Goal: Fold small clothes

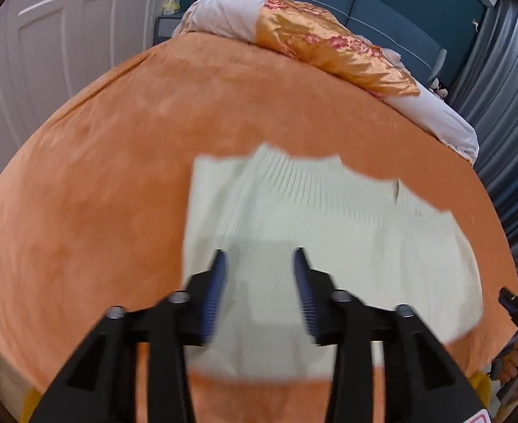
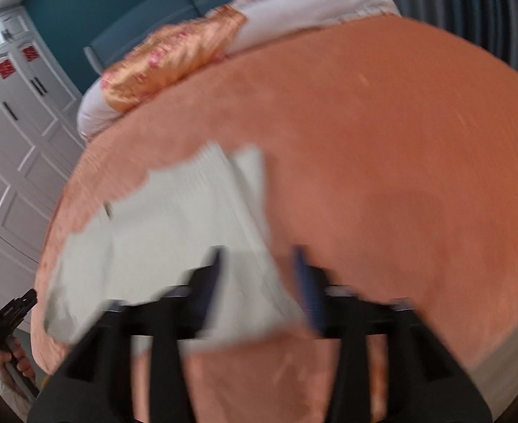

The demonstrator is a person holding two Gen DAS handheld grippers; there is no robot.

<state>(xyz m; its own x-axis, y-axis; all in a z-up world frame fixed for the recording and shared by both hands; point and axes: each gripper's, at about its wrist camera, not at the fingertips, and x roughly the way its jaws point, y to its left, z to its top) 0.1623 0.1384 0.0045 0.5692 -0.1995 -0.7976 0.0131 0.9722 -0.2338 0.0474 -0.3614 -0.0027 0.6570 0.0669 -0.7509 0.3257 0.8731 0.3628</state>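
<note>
A small pale ribbed knit garment (image 1: 329, 232) lies spread flat on the orange bed cover (image 1: 100, 183). My left gripper (image 1: 259, 257) is open and empty, hovering above the garment's near left part. In the right wrist view the garment (image 2: 167, 225) lies left of centre, blurred by motion. My right gripper (image 2: 259, 253) is open and empty above the garment's right edge. The right gripper also shows at the left wrist view's right edge (image 1: 516, 303), and the left gripper at the right wrist view's left edge (image 2: 12, 313).
A gold patterned quilt (image 1: 329, 42) and white bedding (image 1: 445, 116) are piled at the head of the bed against a teal headboard (image 1: 382, 10). White wardrobe doors (image 1: 47, 35) stand on the left, grey curtains (image 1: 505, 88) on the right.
</note>
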